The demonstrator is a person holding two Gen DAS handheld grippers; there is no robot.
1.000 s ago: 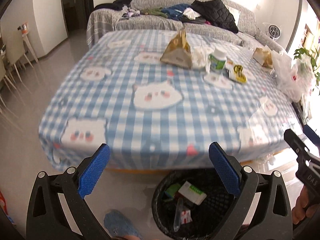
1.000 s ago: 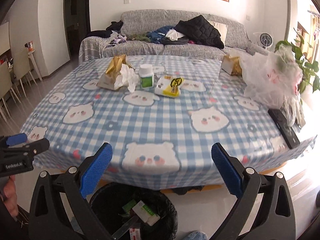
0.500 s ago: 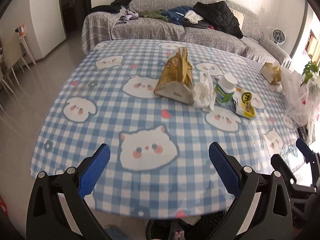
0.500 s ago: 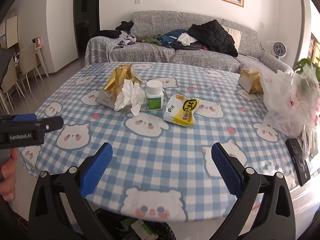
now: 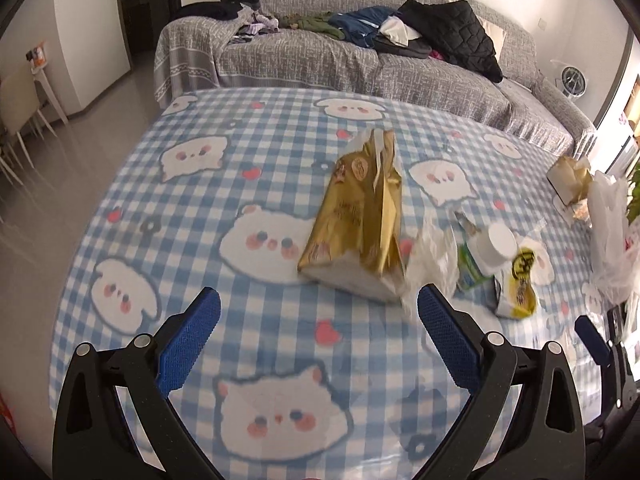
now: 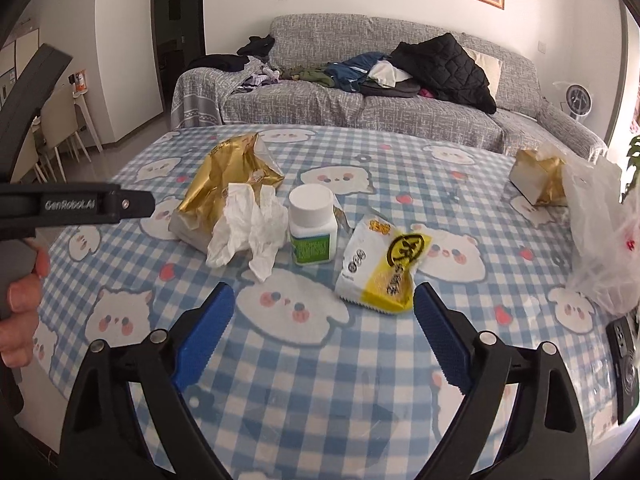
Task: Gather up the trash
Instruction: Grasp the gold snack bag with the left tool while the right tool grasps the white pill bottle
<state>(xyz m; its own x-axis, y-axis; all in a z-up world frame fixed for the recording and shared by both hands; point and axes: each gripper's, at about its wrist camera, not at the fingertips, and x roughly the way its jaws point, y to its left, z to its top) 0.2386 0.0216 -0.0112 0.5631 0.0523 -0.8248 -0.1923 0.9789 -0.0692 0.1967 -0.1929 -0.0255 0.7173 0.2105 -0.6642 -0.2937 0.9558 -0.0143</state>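
Note:
A torn gold foil bag stands on the blue checked table. Against it lies a crumpled white tissue, then a white pill bottle with a green label, then a yellow and white snack packet. My left gripper hovers open and empty just short of the gold bag. My right gripper hangs over the cloth in front of the bottle and the packet. Its jaws are closing, with nothing between them.
A second gold box and a white plastic bag sit at the table's right side, with a black remote near the right edge. A grey sofa piled with clothes stands behind the table. Chairs stand at far left.
Both grippers moved forward from above the black bin to over the table, and the bin dropped out of view. The trash now looks closer. The right jaws narrowed slightly.

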